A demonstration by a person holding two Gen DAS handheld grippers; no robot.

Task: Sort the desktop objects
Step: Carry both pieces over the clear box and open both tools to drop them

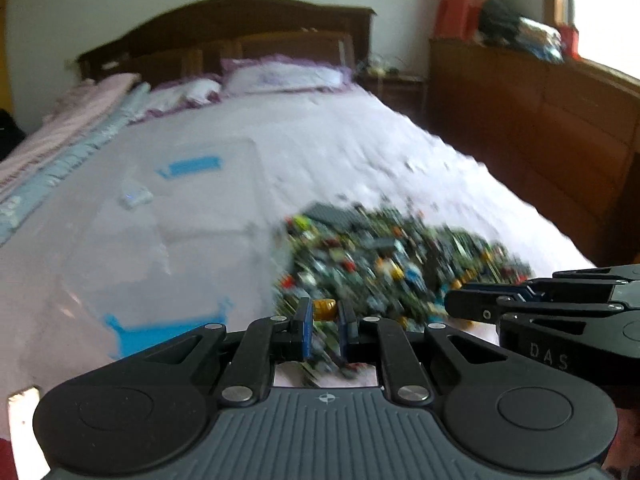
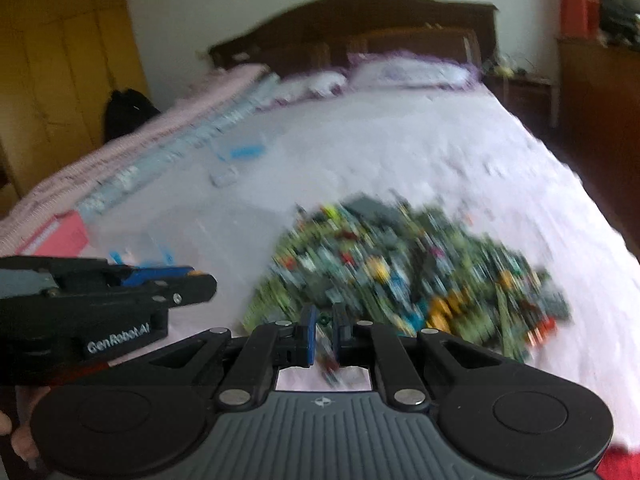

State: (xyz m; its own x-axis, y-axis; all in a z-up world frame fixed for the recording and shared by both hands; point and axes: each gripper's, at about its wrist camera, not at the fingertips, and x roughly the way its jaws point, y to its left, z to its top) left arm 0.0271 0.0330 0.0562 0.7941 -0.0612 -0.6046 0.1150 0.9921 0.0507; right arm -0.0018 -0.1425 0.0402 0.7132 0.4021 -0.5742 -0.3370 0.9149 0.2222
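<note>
A big pile of small mixed-colour building bricks (image 1: 392,264) lies on a pale bedsheet; it also shows in the right wrist view (image 2: 404,272). My left gripper (image 1: 325,322) is shut on a small yellow-orange piece (image 1: 325,309) at the pile's near left edge. My right gripper (image 2: 323,334) is shut on a small dark green piece (image 2: 325,319) at the pile's near edge. Each gripper shows from the side in the other's view: the right one (image 1: 472,306), the left one (image 2: 192,280). Both views are blurred.
A clear plastic box with blue clips (image 1: 172,236) stands left of the pile, with a small white item (image 1: 134,197) inside or behind it; the box also shows in the right wrist view (image 2: 188,236). Pillows (image 1: 280,76) and a wooden headboard (image 1: 224,28) are at the far end. A wooden cabinet (image 1: 540,120) stands right.
</note>
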